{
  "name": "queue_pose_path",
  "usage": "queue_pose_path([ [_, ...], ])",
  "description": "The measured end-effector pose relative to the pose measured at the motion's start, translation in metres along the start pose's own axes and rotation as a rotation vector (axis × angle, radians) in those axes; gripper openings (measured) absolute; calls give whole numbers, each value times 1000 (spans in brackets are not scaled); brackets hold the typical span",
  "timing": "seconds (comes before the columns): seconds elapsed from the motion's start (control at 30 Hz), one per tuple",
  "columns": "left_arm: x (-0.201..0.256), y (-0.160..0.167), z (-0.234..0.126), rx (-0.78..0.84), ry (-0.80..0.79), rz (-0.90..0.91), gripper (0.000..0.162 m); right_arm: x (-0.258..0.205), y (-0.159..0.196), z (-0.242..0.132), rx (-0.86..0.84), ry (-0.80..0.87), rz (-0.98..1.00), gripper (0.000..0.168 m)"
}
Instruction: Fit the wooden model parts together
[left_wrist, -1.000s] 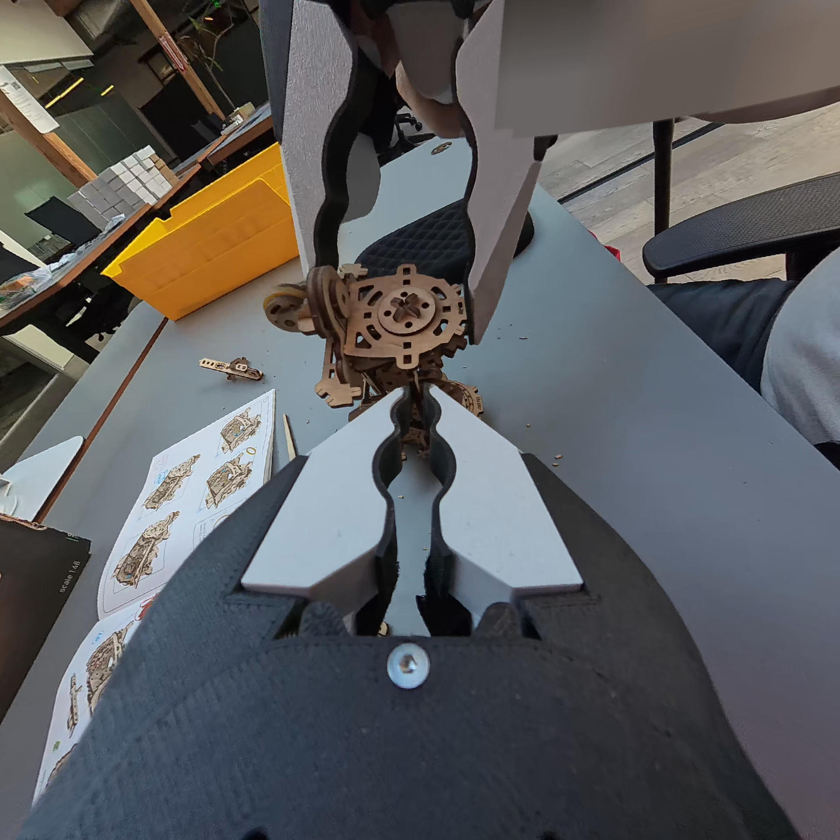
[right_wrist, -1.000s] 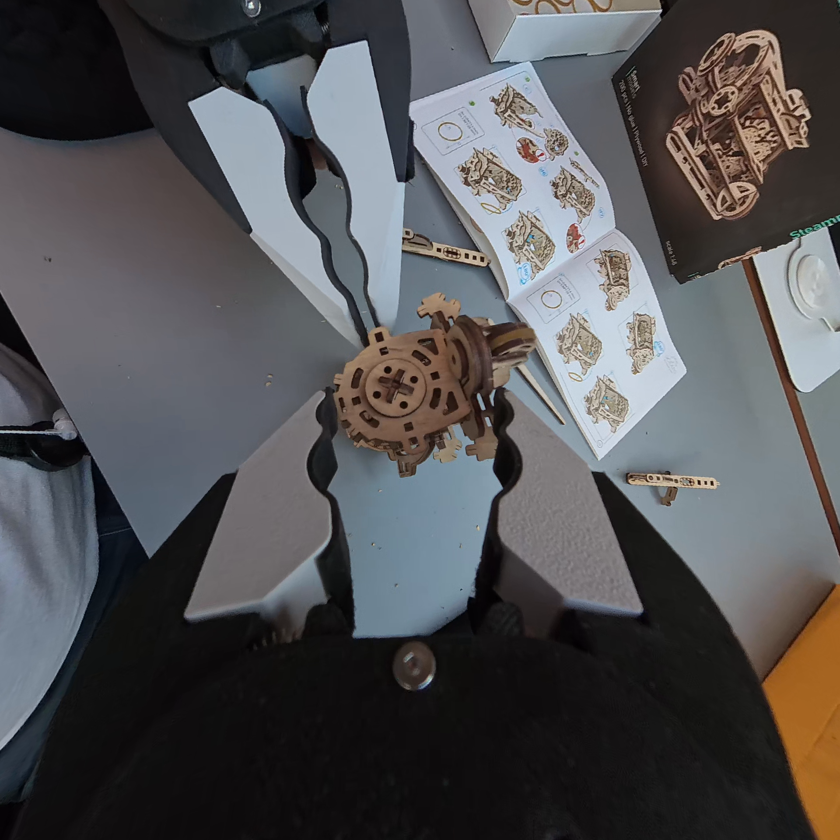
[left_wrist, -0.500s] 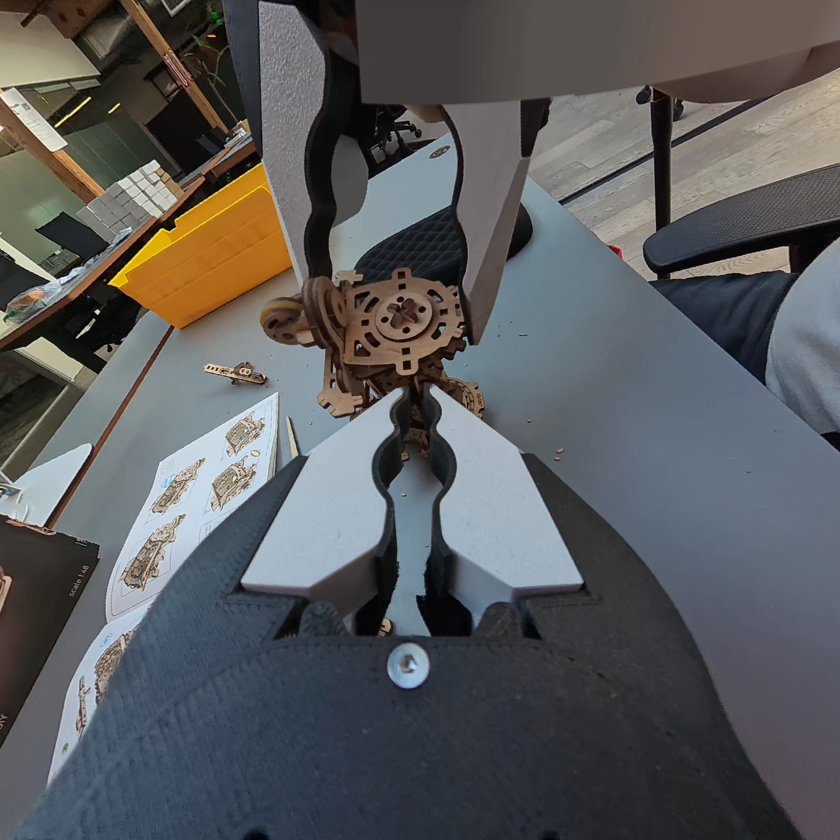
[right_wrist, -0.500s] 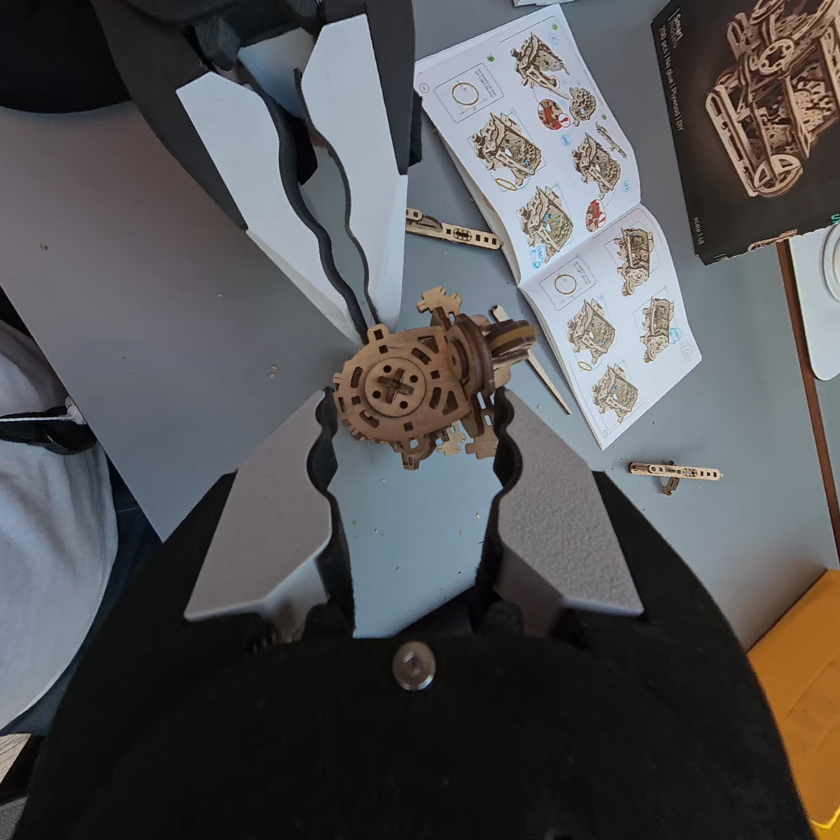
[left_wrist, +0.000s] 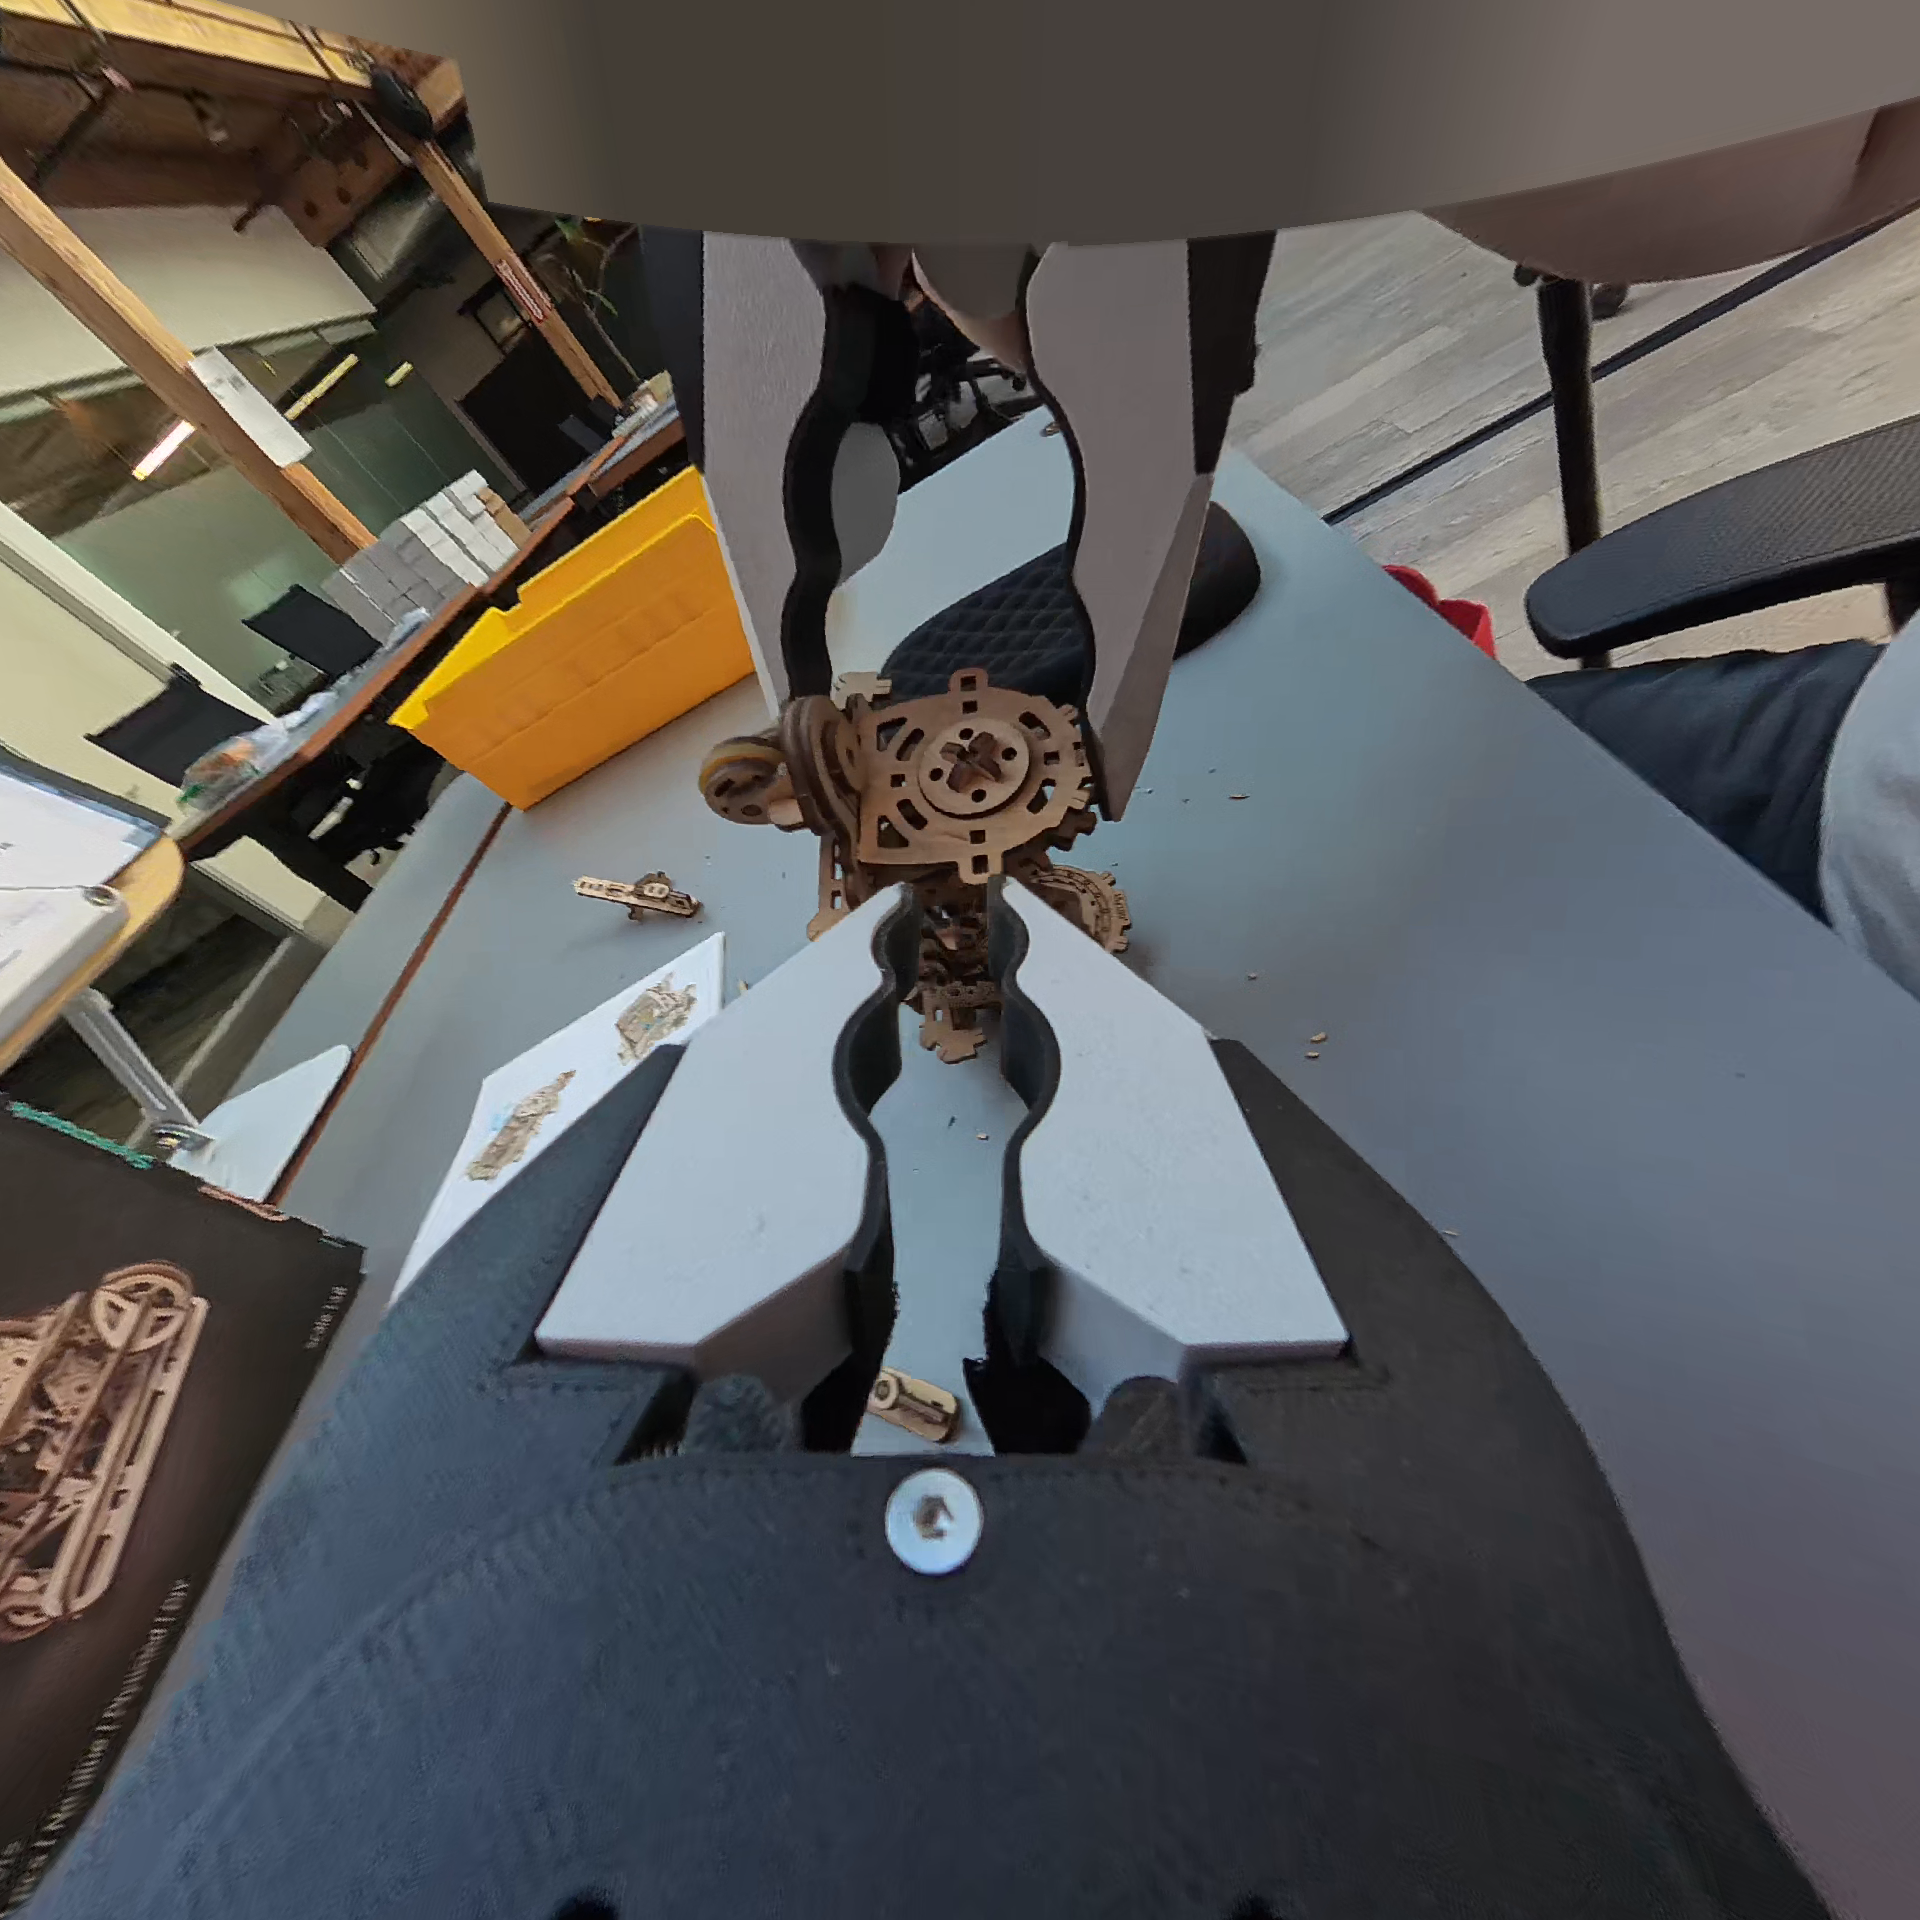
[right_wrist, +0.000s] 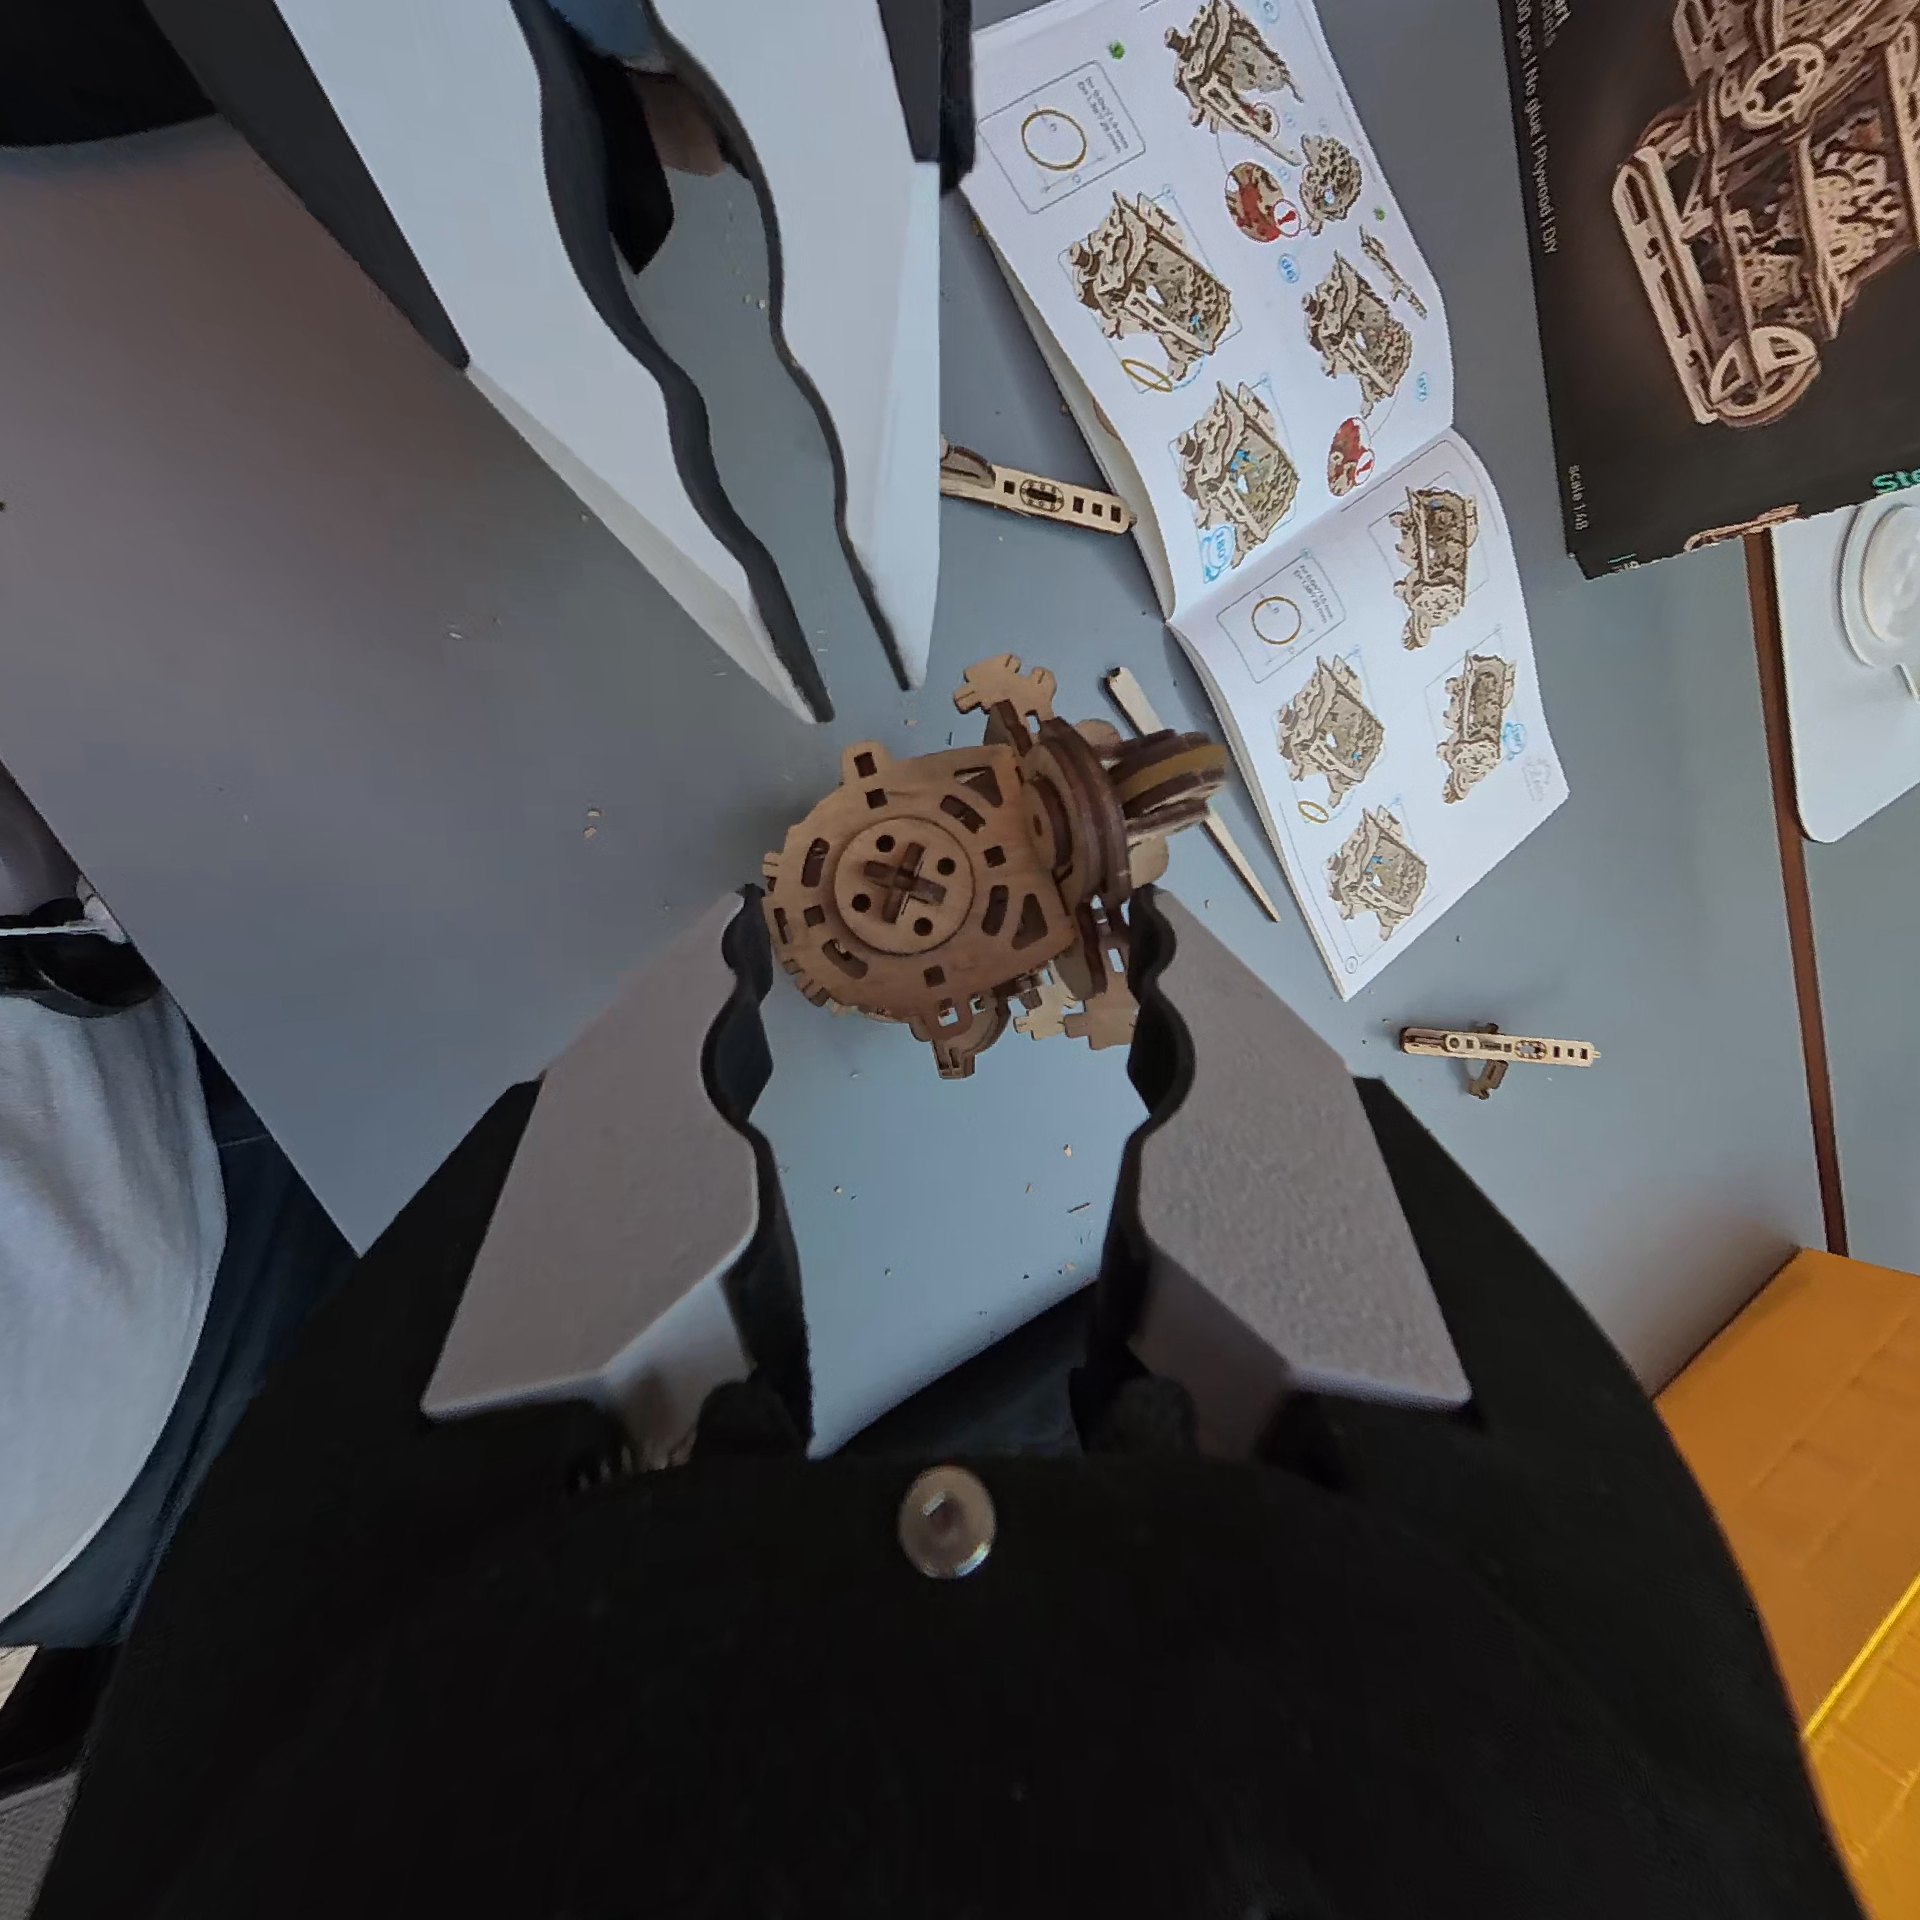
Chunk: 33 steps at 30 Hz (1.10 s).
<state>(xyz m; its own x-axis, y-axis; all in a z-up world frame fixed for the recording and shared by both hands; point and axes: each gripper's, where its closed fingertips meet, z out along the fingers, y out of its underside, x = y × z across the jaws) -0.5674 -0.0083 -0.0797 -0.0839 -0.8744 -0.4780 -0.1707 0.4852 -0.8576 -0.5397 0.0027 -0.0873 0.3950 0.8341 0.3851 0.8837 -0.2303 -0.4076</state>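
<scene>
The wooden model (right_wrist: 935, 904), a slotted disc with a cross hub and a small wheel on one side, hangs above the grey table (right_wrist: 312, 623). My right gripper (right_wrist: 940, 914) is shut on it, one pad on each side. In the left wrist view the right gripper (left_wrist: 951, 758) comes down from above around the model (left_wrist: 977, 769). My left gripper (left_wrist: 951, 888) is slightly open, its tips just short of the model's lower parts. In the right wrist view the left gripper (right_wrist: 868, 698) shows only table between its tips.
An open instruction booklet (right_wrist: 1299, 468) and a black box (right_wrist: 1714, 260) lie beside the work spot. Loose wooden strips (right_wrist: 1039, 499) (right_wrist: 1496, 1049) and a thin stick (right_wrist: 1195, 800) lie on the table. A yellow bin (left_wrist: 592, 665) stands at the far edge. A chair (left_wrist: 1745, 540) is at the right. Only a small space, under 4 cm, lies between the two pairs of fingers.
My left gripper's jaws have widened a little and its tips no longer touch the model. The right gripper still holds the model in about the same place.
</scene>
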Motion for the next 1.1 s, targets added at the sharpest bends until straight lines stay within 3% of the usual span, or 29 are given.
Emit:
queue_pose_path([
  [0.3,-1,-6,4,-56,-161,357,14,1,2,0,11,-4,10,69],
  [0.57,5,-1,10,-71,-123,321,6,1,4,0,10,-13,15,69],
  [0.8,6,4,12,-94,-121,332,9,2,4,0,3,-20,12,69],
  [1.1,12,21,18,-148,-9,49,5,2,4,0,-7,-17,8,69],
])
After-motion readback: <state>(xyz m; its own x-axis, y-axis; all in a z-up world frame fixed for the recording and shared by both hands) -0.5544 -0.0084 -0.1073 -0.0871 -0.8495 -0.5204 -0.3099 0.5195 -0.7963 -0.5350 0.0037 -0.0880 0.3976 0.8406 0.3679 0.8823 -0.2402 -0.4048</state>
